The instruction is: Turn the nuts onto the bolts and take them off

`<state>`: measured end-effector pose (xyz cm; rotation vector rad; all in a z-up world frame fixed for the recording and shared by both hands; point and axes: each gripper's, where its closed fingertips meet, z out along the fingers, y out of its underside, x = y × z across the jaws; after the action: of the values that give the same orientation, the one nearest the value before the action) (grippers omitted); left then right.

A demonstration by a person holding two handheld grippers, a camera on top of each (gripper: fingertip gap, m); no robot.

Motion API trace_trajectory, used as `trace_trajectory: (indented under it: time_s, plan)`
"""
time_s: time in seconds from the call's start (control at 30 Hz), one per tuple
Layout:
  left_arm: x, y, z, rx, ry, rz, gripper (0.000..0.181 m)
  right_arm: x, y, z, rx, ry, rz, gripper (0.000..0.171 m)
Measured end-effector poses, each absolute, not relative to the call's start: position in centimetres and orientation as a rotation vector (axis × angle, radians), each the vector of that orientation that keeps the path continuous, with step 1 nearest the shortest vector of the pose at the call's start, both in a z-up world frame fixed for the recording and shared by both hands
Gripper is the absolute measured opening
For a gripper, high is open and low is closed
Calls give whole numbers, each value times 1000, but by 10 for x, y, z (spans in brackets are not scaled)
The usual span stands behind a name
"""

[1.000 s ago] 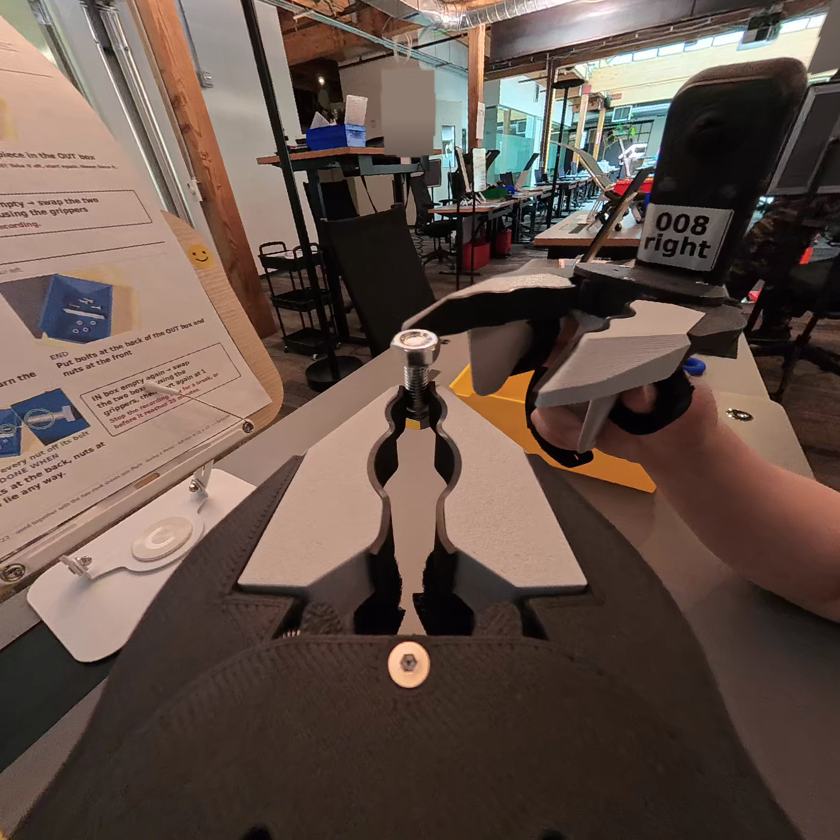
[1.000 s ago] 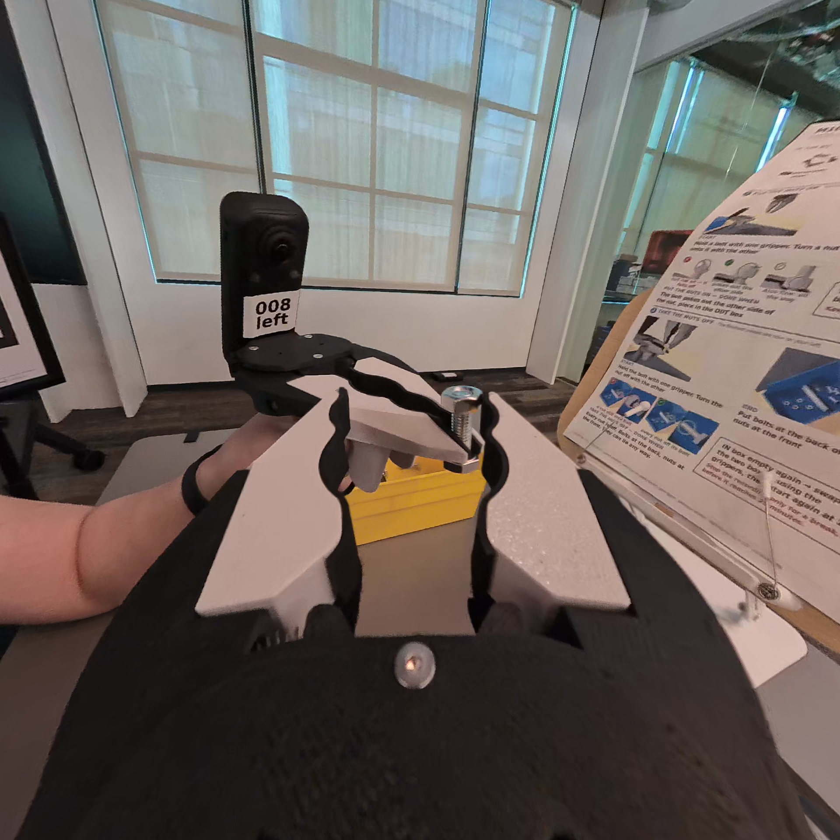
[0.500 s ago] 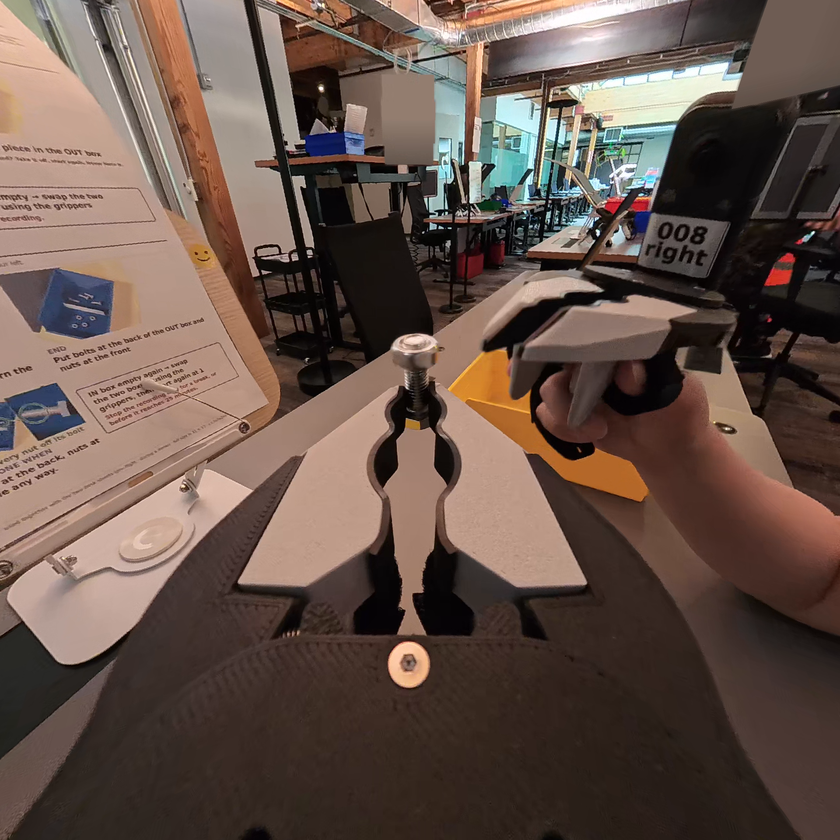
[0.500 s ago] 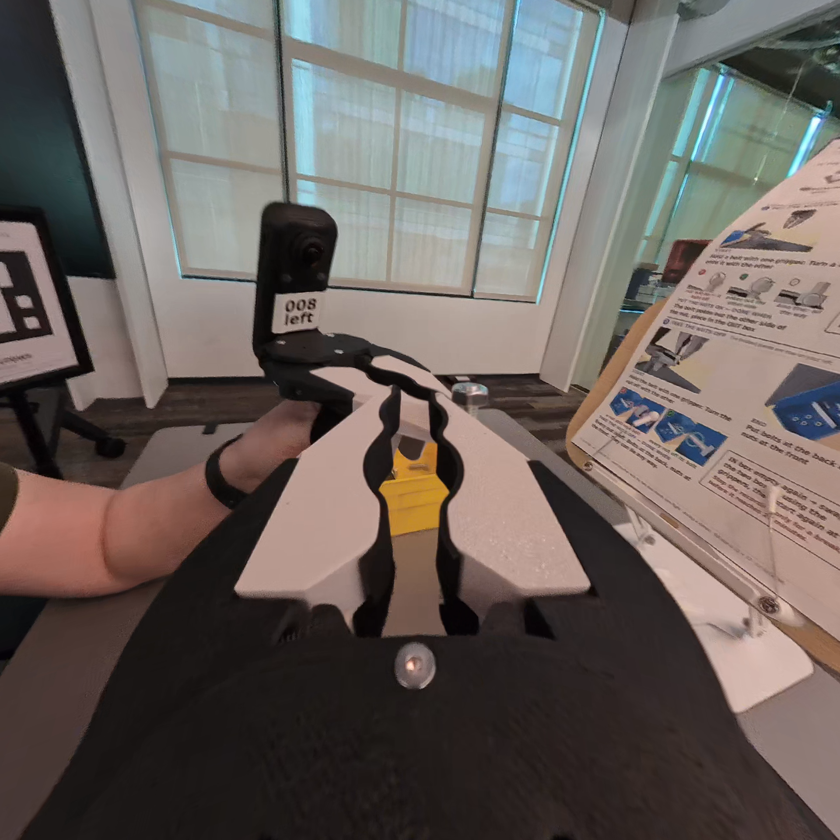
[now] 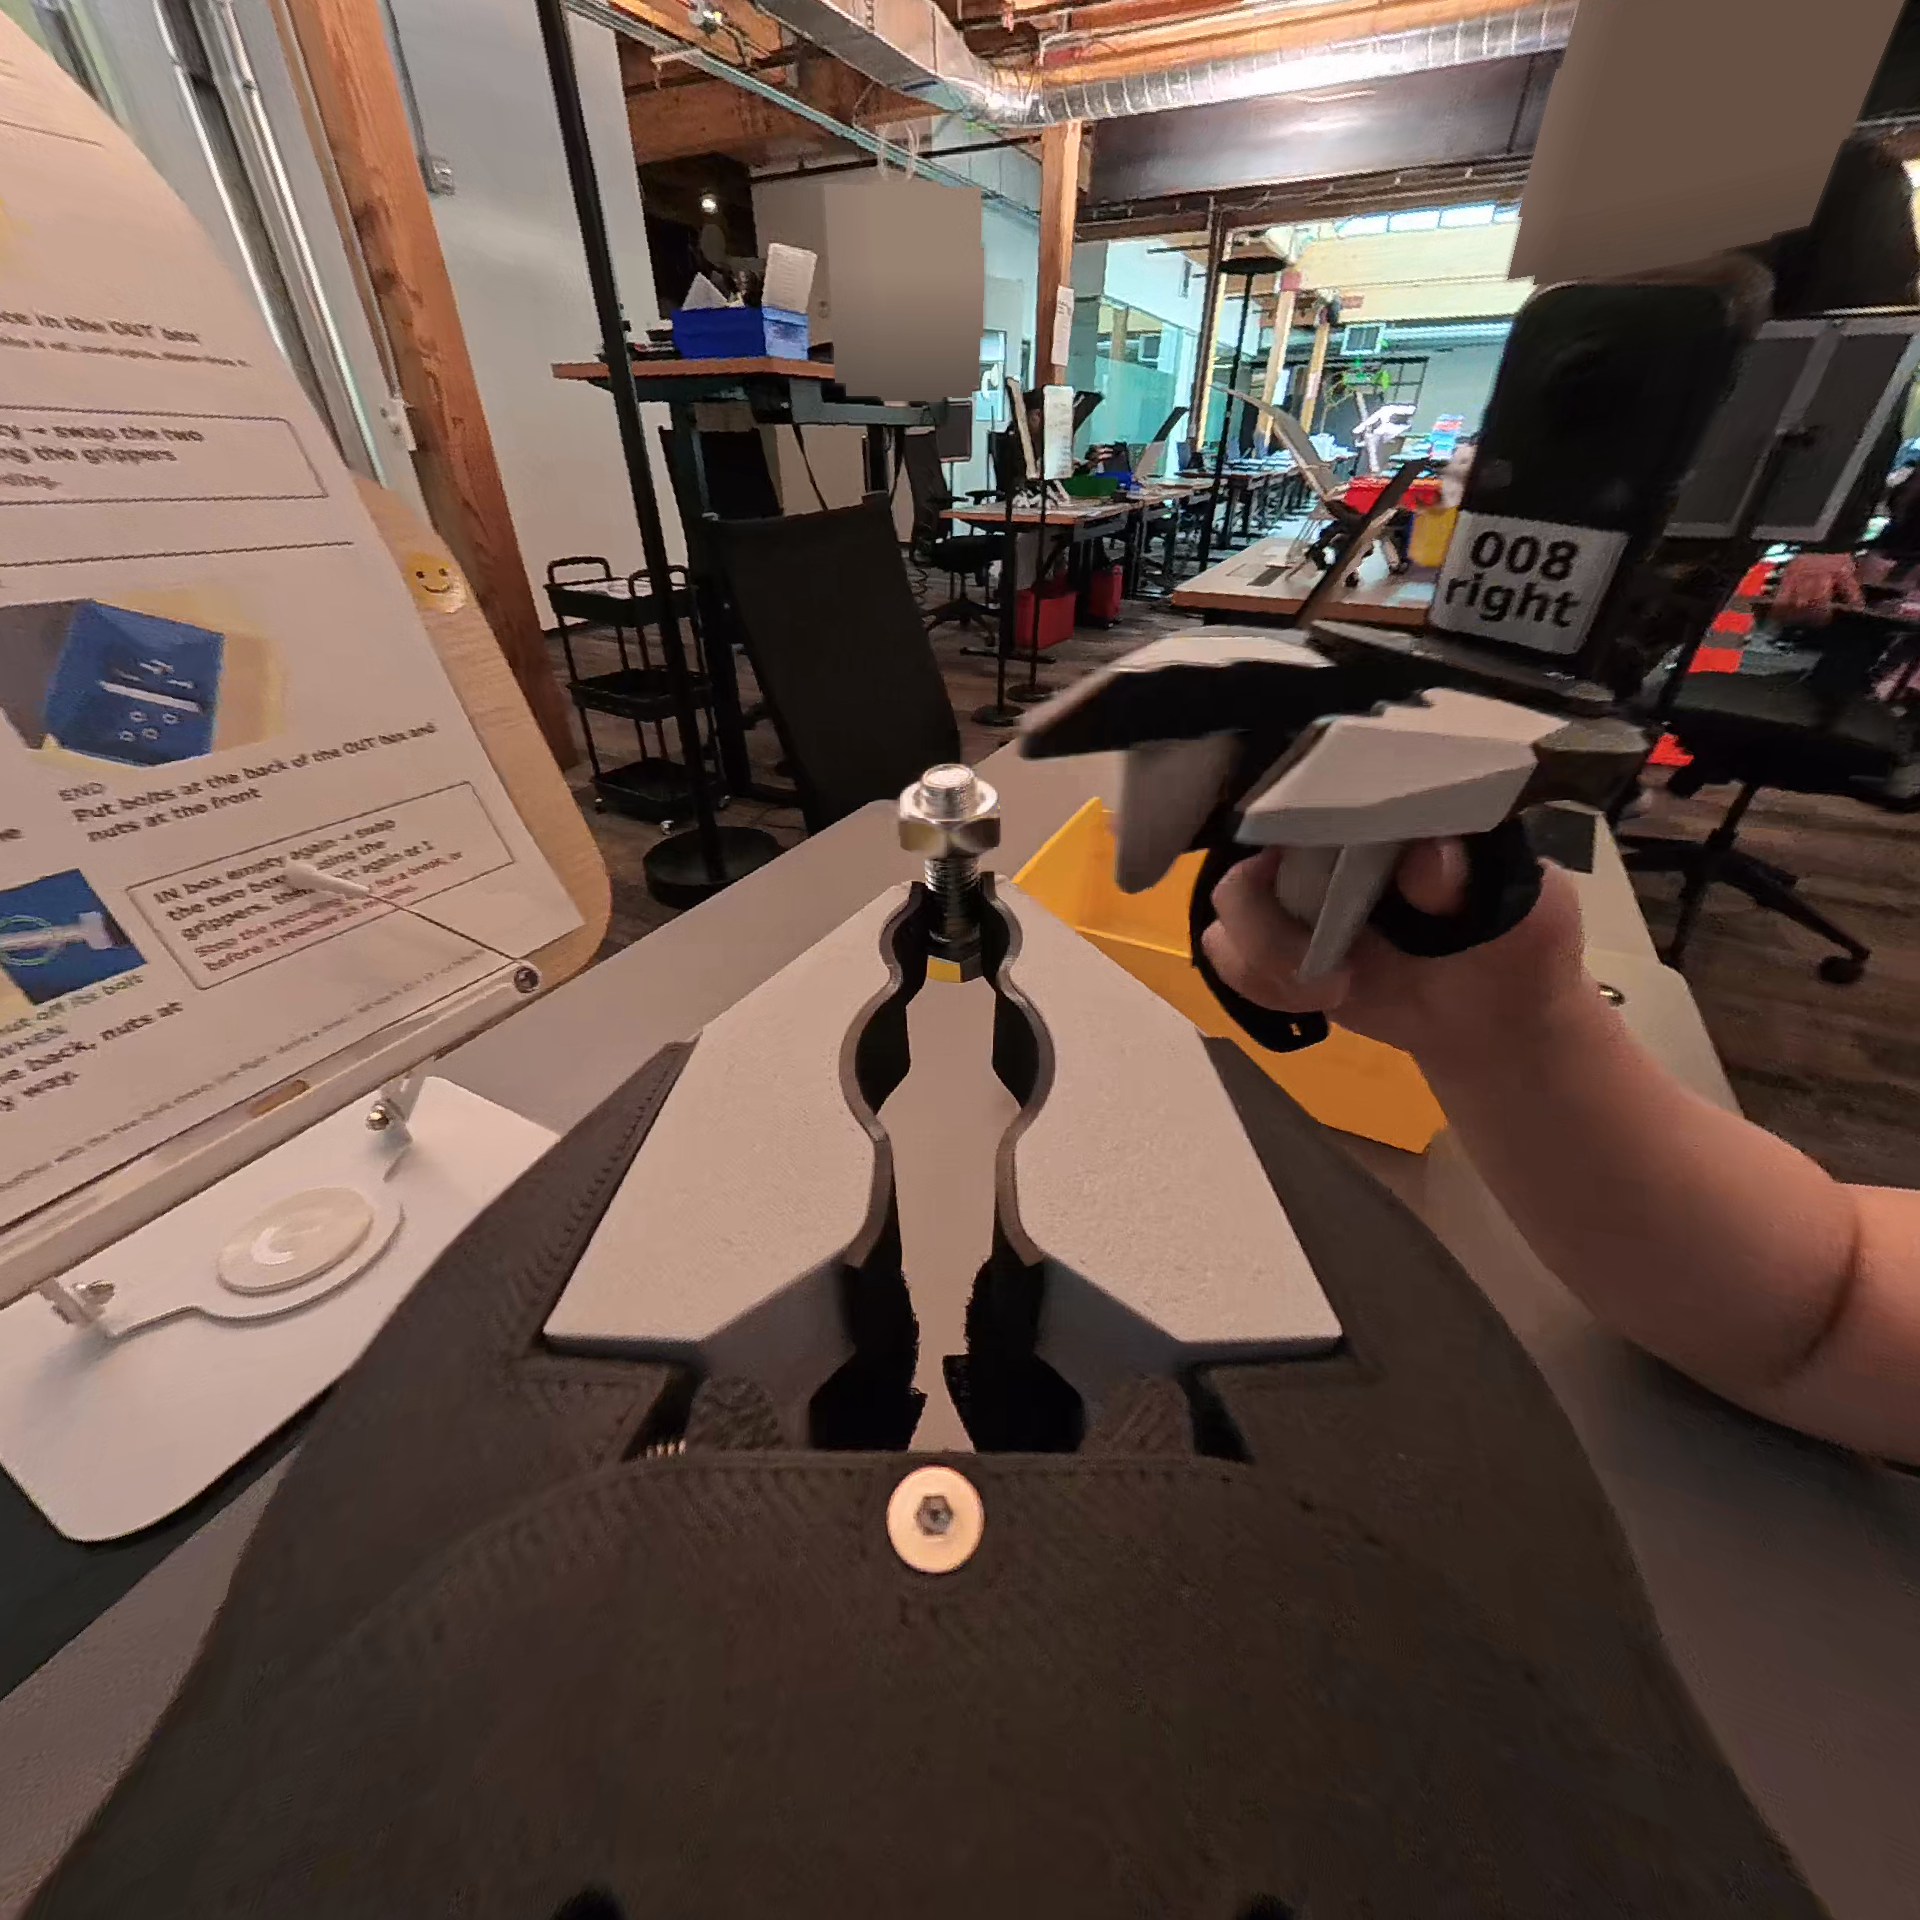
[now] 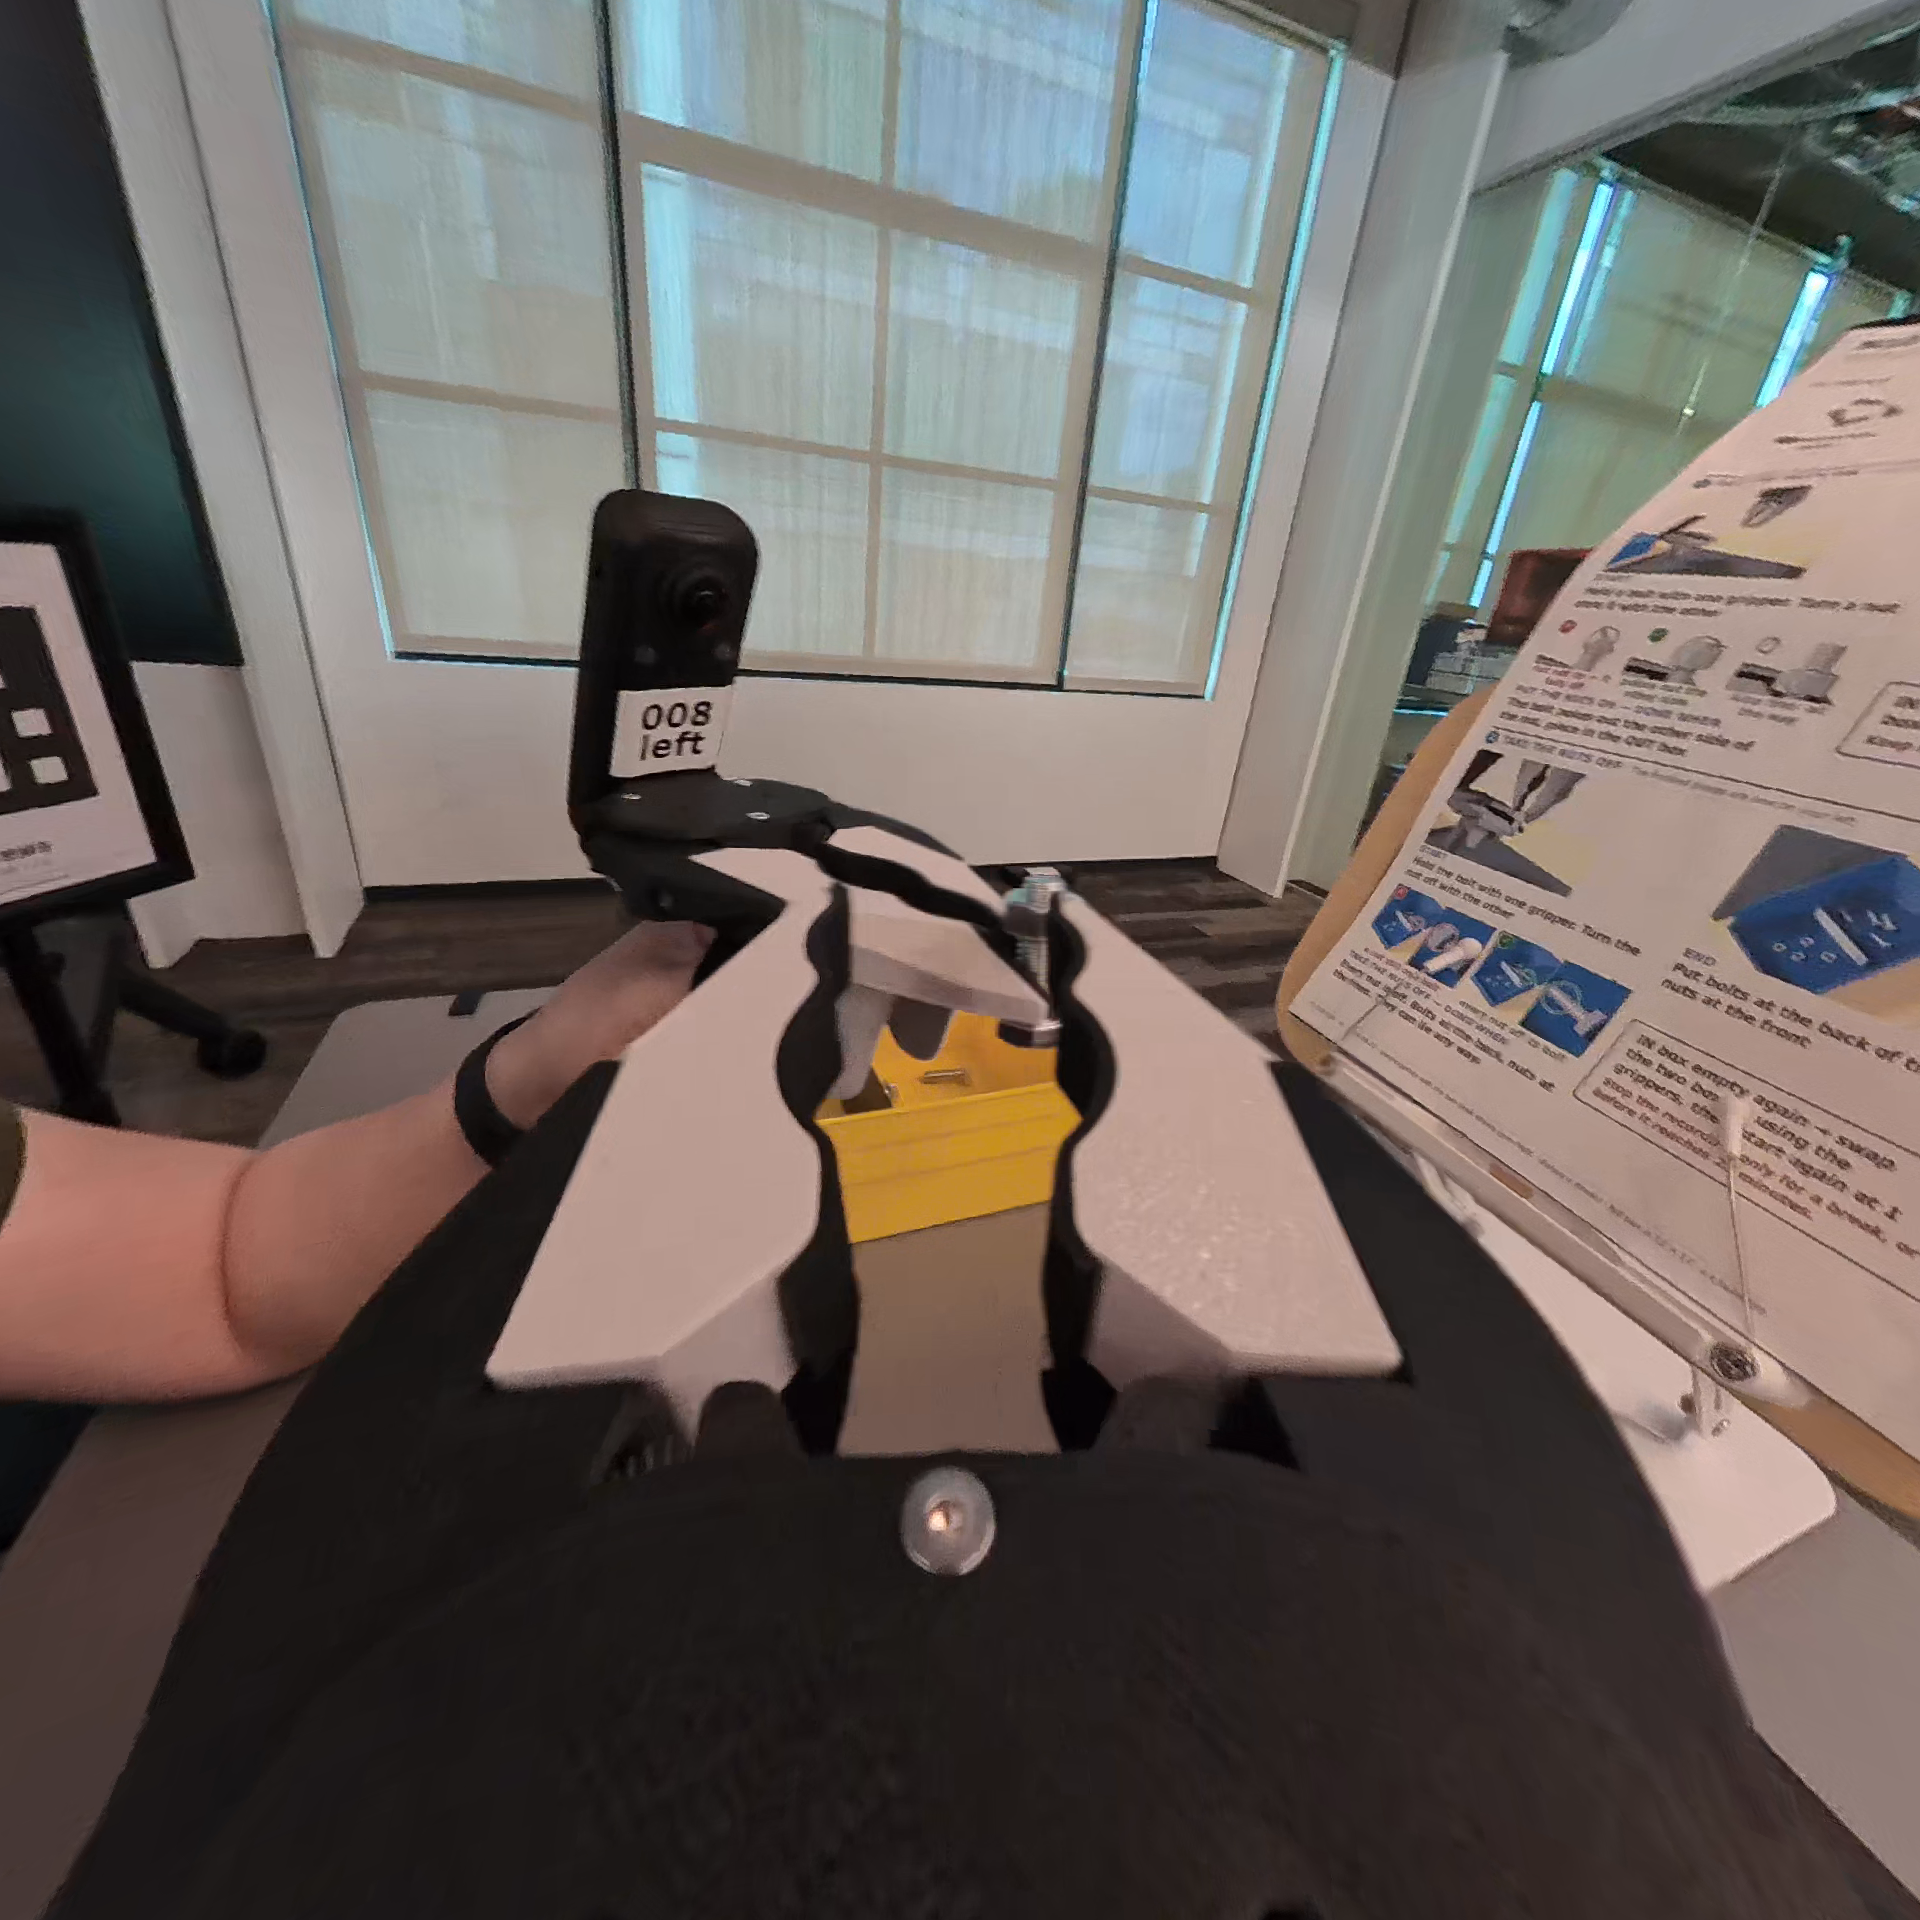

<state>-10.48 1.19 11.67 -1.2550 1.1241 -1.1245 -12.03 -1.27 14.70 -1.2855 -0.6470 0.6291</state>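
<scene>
Table (image 5: 1766, 1662): grey, flat, carries all items noted below.

Instruction board (image 5: 208, 727): large white printed sheet on a wooden backing, tilted on a white stand (image 5: 187, 1382) at the left of the left wrist view. The same board (image 6: 1662, 883) stands at the right of the right wrist view.

Left gripper (image 5: 948, 925): black body, pale grey fingers (image 5: 748, 1164). Jaws clenched on the lower end of the bolt, at their tips. In the right wrist view this gripper (image 6: 1023, 992) shows farther off, held by a hand (image 6: 623, 987) with a black wrist band.

Right gripper (image 6: 951, 1060): jaws released, a clear gap between the fingers (image 6: 665, 1195), nothing held. In the left wrist view it (image 5: 1122, 748) hangs to the right of the bolt, near it but apart, tips pointing left toward the nut. A hand (image 5: 1382, 966) grips its handle.

Yellow bin (image 5: 1247, 997): on the table beyond the left gripper, under the right gripper. In the right wrist view the bin (image 6: 945, 1143) shows through the open gap; small metal parts lie inside, too small to identify.

Bolt (image 5: 948, 883): upright, head down in the left gripper's tips, threaded shank rising clear above them. Also seen in the right wrist view (image 6: 1034, 956), just inside the right finger's edge.

Nut (image 5: 948, 826): silver hex, seated on the top of the bolt, the shank end just showing above it.
</scene>
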Motion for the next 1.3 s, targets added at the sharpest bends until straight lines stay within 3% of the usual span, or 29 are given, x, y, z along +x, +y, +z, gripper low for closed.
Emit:
trace_trajectory:
  time_s: [0.07, 0.2, 0.33, 0.43, 0.47, 0.53, 0.83, 0.9, 1.03, 1.13, 1.3]
  plan:
    - [-102, 6, 116, -1248, 1145, -1147, 7, -118, -5, 143, -1308, -619, 601, 53]
    - [-101, 6, 115, -1248, 1149, -1127, 7, -127, -7, 138, -1325, -657, 639, 53]
    - [-108, 16, 118, -1268, 1105, -1150, 7, -128, -25, 150, -1255, -713, 695, 11]
    - [-105, 10, 117, -1264, 1125, -1178, 6, -119, -10, 146, -1305, -635, 599, 52]
    - [-102, 7, 116, -1259, 1140, -1173, 7, -119, -6, 143, -1322, -631, 588, 60]
    - [-99, 3, 114, -1252, 1159, -1156, 7, -126, -5, 135, -1351, -656, 626, 61]
    - [-104, 9, 117, -1265, 1127, -1182, 7, -119, -18, 152, -1301, -643, 665, 41]
    - [-100, 3, 115, -1255, 1155, -1181, 7, -118, -9, 144, -1337, -629, 633, 51]
    - [-99, 0, 113, -1253, 1168, -1166, 7, -125, -7, 135, -1379, -653, 667, 50]
    - [-101, 5, 115, -1260, 1146, -1169, 7, -113, -12, 144, -1333, -656, 611, 11]
    - [-96, -4, 111, -1260, 1192, -1177, 7, -105, -10, 150, -1325, -589, 643, 21]
